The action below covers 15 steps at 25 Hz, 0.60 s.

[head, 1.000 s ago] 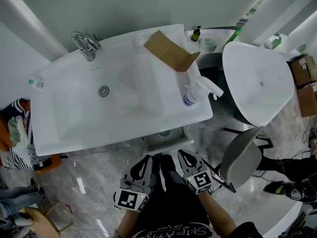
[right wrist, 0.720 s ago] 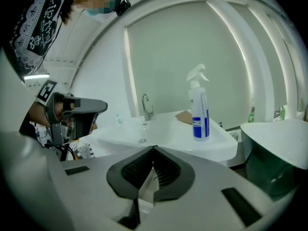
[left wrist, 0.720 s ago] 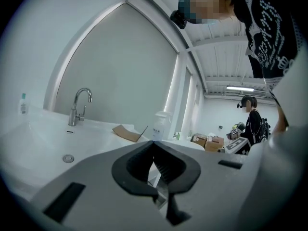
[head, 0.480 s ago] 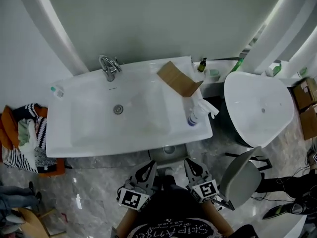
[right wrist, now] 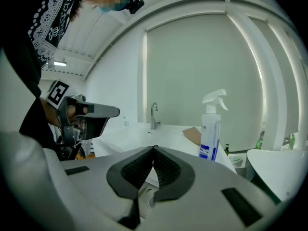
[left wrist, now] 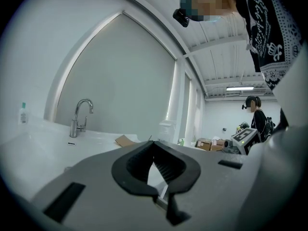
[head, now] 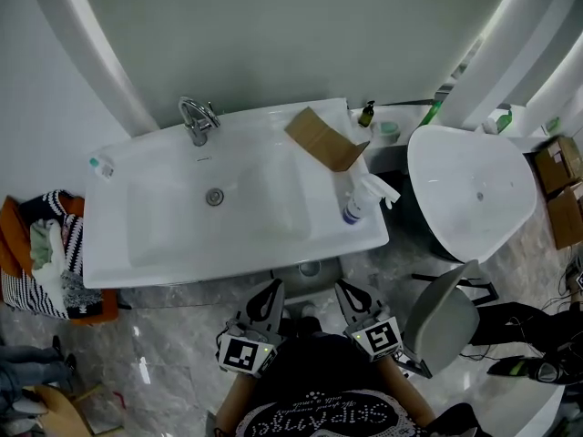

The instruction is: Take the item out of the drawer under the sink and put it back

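Observation:
A white sink [head: 137, 253] with a chrome faucet [head: 196, 118] fills the middle of the head view. Under its front edge a grey drawer [head: 308, 271] sticks out a little; what lies in it I cannot make out. My left gripper [head: 271, 295] and right gripper [head: 344, 291] hang side by side just in front of the drawer, close to my body. Both point at the sink and touch nothing. The left gripper [left wrist: 154, 142] has its tips together and holds nothing. The right gripper [right wrist: 154, 148] is likewise shut and empty.
On the sink's right side lie a folded piece of cardboard [head: 323, 139] and a spray bottle [head: 358, 203]. A white tub [head: 474, 189] and a grey chair [head: 444, 312] stand at the right. A pile of clothes [head: 46, 253] is at the left. Another person [left wrist: 255, 117] stands far off.
The head camera has pulled back and tilted up, so the sink looks smaller and more wall shows. Both grippers stay shut and have hardly moved in front of the drawer.

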Available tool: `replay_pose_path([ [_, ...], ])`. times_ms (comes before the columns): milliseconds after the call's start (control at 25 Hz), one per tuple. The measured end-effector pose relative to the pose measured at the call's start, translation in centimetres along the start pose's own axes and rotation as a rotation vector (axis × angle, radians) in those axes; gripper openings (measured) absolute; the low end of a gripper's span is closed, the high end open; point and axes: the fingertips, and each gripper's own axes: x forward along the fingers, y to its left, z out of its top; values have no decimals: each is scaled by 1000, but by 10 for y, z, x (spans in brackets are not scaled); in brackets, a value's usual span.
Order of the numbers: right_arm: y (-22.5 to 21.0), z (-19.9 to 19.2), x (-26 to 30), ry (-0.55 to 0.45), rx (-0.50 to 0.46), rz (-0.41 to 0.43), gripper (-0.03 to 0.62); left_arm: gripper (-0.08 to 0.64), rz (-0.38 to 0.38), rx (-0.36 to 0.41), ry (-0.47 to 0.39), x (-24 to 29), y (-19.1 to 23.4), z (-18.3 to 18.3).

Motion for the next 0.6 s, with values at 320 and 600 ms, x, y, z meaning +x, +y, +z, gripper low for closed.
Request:
replay_pose_path([
  [320,5,-26,15,160,-172,73,20,5,35,-46,7,-1,-3,-5],
  [600,10,-75,35,377,-387,191,21,5,43,-87,79,-8,-12,-27],
])
